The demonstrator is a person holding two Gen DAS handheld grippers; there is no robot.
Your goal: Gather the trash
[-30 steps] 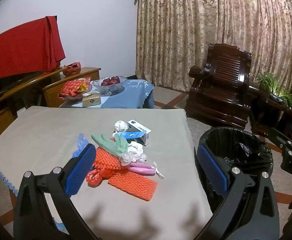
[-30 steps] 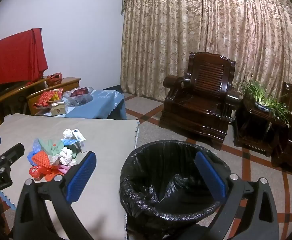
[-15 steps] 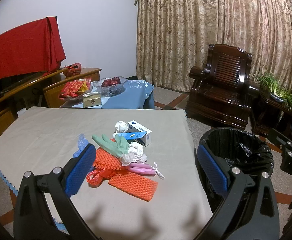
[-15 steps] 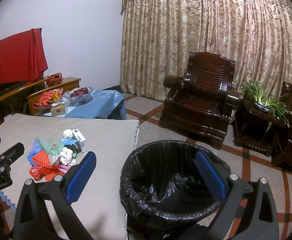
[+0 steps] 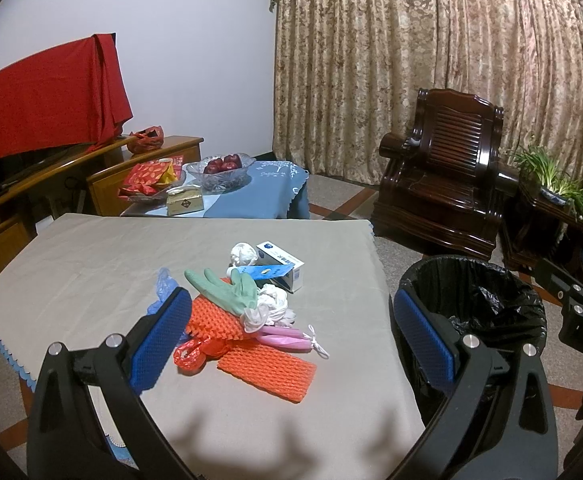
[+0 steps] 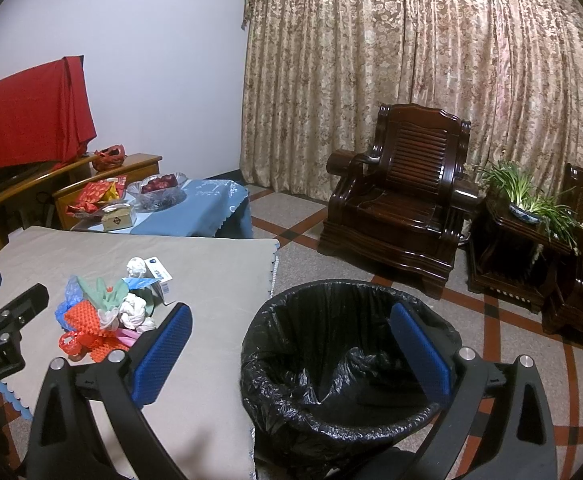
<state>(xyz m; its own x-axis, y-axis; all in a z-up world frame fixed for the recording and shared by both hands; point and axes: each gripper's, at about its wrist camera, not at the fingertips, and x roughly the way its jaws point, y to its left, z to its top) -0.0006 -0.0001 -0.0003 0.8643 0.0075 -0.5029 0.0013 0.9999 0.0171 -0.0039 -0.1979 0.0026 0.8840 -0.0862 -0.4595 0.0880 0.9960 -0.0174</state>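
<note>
- Left wrist view: the table (image 5: 91, 248), covered by a beige cloth, is seen to carry a single heap of trash just ahead of the left hand-held gripper (image 5: 289, 340), slightly toward its left finger.
- To the right of the table, on the floor and beside its edge, the black-lined trash bin (image 5: 475, 304) is found; in the right wrist view the same trash bin (image 6: 343, 364) lies directly ahead of the right hand-held gripper (image 6: 291, 354).
- The left hand-held gripper is judged the nearer one to the heap; the right one is nearer the bin.
- Nearest in the heap is the orange foam net sleeve (image 5: 267, 370), its long axis running from near-left to far-right across the gripper's line.
- Behind it lie a second orange net (image 5: 211, 316), a green glove (image 5: 227, 288), a pink wrapper (image 5: 287, 338), a blue-and-white carton (image 5: 281, 264), crumpled white tissue (image 5: 269, 306) and a red plastic scrap (image 5: 189, 354).
- Both hand-held grippers are spread wide, with nothing held or touched.
</note>
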